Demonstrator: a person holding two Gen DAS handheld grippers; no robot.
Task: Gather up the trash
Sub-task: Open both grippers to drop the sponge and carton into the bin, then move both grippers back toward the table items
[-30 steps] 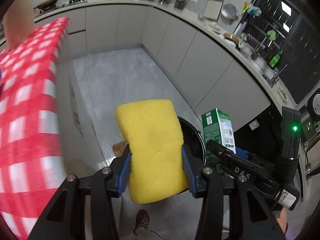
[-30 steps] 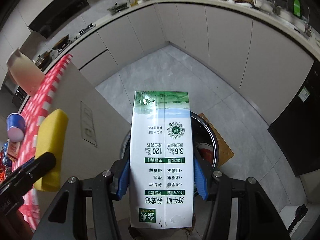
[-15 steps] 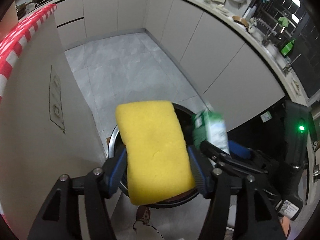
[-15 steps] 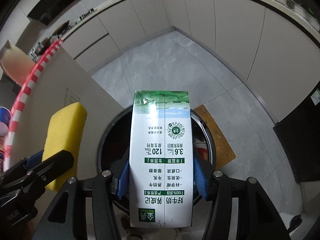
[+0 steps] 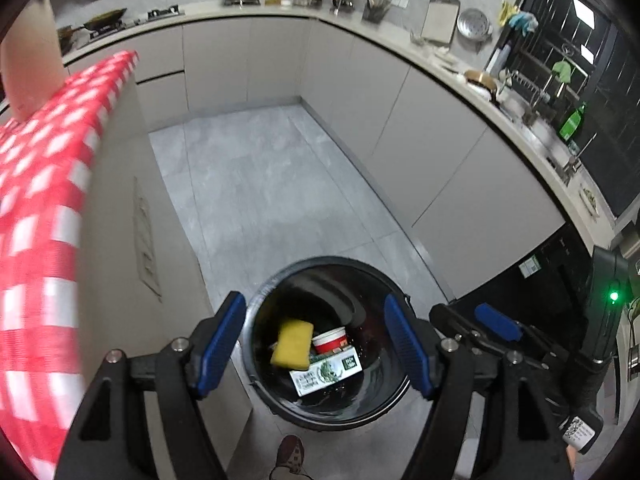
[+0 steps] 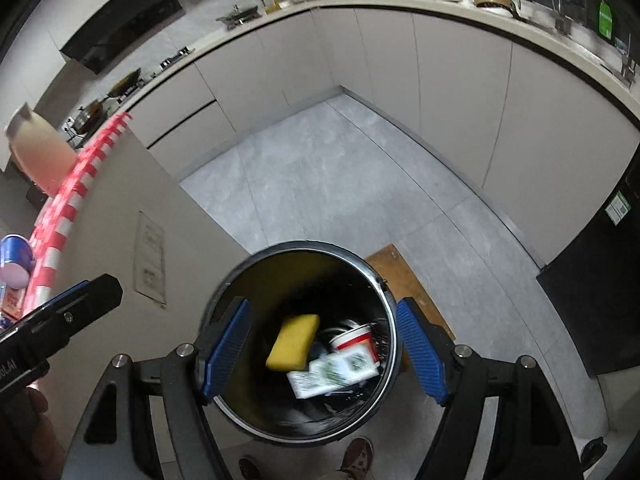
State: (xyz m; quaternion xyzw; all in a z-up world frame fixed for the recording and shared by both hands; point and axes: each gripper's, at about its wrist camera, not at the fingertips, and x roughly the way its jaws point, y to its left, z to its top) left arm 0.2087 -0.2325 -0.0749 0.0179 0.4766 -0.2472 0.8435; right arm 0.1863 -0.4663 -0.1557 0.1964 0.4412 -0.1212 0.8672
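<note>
Left gripper: your left gripper (image 5: 316, 344) hangs over the bin, its jaws have just been opening and stand wide apart, with nothing between the blue pads.
Right gripper: your right gripper (image 6: 322, 350) is above the bin too, its jaws have also just been opening and are spread, gripping nothing.
Bin: the round black bin (image 5: 280, 276) stands on the grey floor right below both of your tools, close against the side of the counter.
Sponge: your yellow sponge (image 6: 293, 342) lies inside the bin, toward its left side, leaning on the other rubbish.
Milk carton: the green-and-white milk carton (image 5: 326, 372) lies on its side in the bin, just beside the sponge.
Cup: a red-and-white cup (image 6: 356, 342) sits in the bin behind the carton.
Counter: the red checked cloth (image 5: 36, 216) covers the counter left of the bin.
</note>
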